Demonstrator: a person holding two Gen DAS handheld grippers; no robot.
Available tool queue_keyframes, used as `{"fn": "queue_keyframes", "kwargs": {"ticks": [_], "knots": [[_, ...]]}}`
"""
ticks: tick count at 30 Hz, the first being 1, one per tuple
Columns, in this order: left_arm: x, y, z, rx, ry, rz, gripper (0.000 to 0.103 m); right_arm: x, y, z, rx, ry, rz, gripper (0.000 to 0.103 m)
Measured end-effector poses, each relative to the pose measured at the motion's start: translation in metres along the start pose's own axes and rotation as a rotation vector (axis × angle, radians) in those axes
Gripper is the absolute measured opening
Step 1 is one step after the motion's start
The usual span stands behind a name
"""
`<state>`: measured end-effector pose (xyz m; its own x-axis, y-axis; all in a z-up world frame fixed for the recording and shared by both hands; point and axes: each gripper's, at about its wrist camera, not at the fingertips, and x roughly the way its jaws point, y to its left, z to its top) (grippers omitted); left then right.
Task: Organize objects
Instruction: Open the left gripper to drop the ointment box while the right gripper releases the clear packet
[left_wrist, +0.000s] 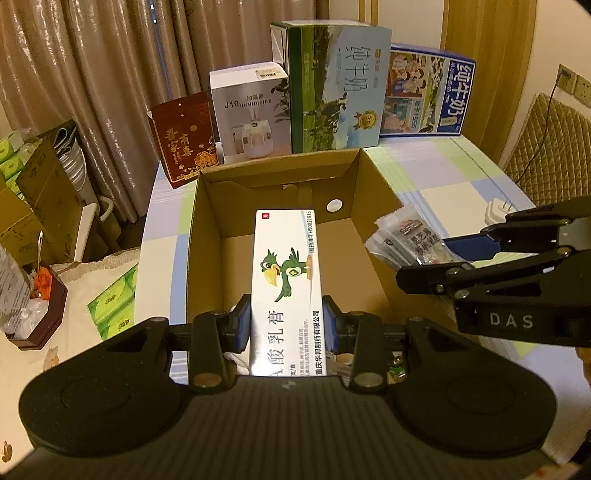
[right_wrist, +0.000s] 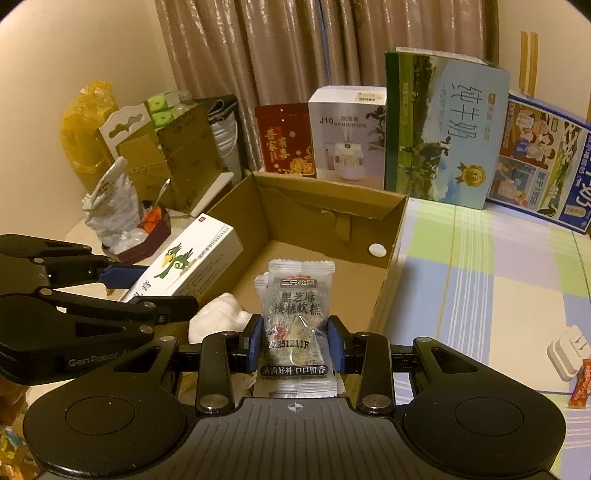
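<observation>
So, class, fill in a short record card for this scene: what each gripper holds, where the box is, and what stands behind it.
left gripper: shut on the ointment box
right gripper: shut on the snack packets
cardboard box: open, on the checked tablecloth, below both grippers
behind the box: red box, humidifier box, two milk cartons

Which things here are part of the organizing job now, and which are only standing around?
In use:
- ointment box, in the left gripper
- snack packets, in the right gripper
- open cardboard box

Standing around:
- humidifier box
- milk cartons
- red box
- white plug
</observation>
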<state>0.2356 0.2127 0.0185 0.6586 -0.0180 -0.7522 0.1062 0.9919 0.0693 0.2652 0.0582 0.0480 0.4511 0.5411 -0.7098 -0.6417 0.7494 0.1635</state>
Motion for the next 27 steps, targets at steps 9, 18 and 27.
{"fn": "queue_keyframes", "kwargs": {"ticks": [9,18,27], "knots": [[0.023,0.006,0.007,-0.003,0.001,-0.002,0.033,0.007,-0.007,0.007,0.016,-0.006,-0.004,0.034],[0.026,0.013,0.004,-0.028,-0.018,0.008,0.044,0.006,-0.011,0.006,0.028,-0.008,0.002,0.034],[0.007,0.016,-0.002,-0.051,-0.042,0.038,0.06,0.008,-0.012,0.011,0.072,-0.043,0.046,0.037]]}}
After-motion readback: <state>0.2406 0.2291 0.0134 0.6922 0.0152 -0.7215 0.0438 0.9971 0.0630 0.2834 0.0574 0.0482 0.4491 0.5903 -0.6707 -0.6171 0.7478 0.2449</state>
